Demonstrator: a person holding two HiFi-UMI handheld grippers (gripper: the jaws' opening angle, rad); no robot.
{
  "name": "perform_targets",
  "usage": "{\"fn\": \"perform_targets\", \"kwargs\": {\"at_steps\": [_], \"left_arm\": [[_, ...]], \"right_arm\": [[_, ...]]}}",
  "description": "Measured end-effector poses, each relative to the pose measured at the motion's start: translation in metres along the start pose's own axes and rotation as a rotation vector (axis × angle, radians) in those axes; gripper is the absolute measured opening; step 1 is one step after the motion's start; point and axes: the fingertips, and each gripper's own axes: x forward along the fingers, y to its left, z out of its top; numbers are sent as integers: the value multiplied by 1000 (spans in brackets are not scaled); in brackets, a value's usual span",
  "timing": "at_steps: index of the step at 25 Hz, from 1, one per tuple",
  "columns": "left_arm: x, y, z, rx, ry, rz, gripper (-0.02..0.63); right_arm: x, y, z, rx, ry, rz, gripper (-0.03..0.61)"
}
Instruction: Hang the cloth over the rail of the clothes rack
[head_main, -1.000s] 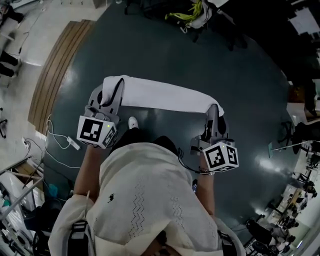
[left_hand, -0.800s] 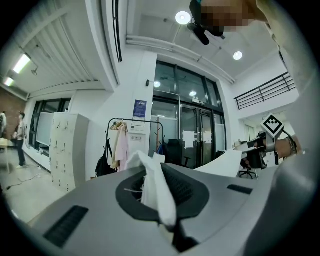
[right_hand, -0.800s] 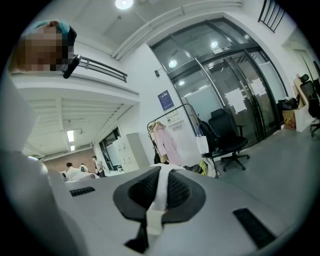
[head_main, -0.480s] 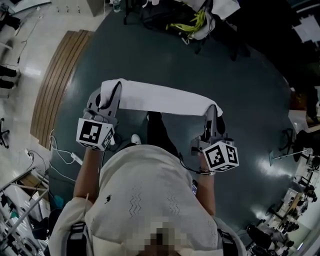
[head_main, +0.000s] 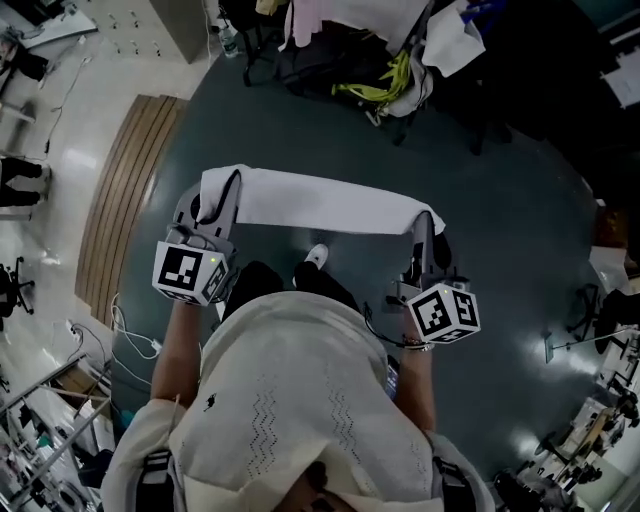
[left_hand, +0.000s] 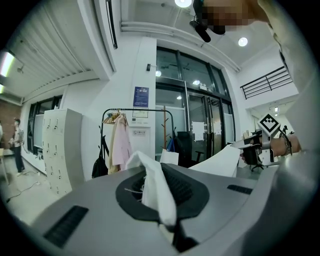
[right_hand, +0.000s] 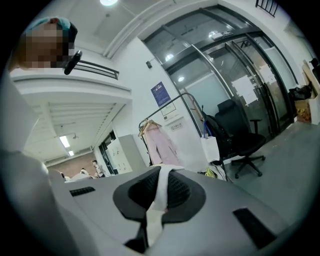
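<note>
A white cloth (head_main: 320, 203) hangs stretched in a level band between the two grippers, in the air above the dark grey floor (head_main: 500, 190) and in front of the person's pale top (head_main: 290, 400). The left gripper (head_main: 222, 190) has its jaws closed tight on the cloth's left end. In the left gripper view a bunched corner stands up from between the black pads. The right gripper (head_main: 428, 220) has its jaws pressed together on the right end, and in the right gripper view a narrow strip of fabric runs up through them.

Both gripper views look roughly level across the room to the clothes rack (left_hand: 138, 112), well apart from the cloth. A pink garment (left_hand: 121, 145) already hangs from the rack's black rail. Pale lockers (left_hand: 61, 150) stand to its left and an office chair (right_hand: 242, 140) to its right, before glass doors (left_hand: 200, 125).
</note>
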Motion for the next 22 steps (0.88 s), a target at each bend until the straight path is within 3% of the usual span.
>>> {"fn": "perform_targets", "kwargs": {"at_steps": [7, 16, 22], "left_arm": [[102, 37, 7, -36, -2, -24, 15], [272, 142, 17, -71, 0, -150, 15], [377, 209, 53, -53, -22, -263, 15]], "right_arm": [[84, -30, 34, -14, -6, -32, 21], [235, -42, 66, -56, -14, -184, 21], [332, -43, 102, 14, -58, -245, 21]]}}
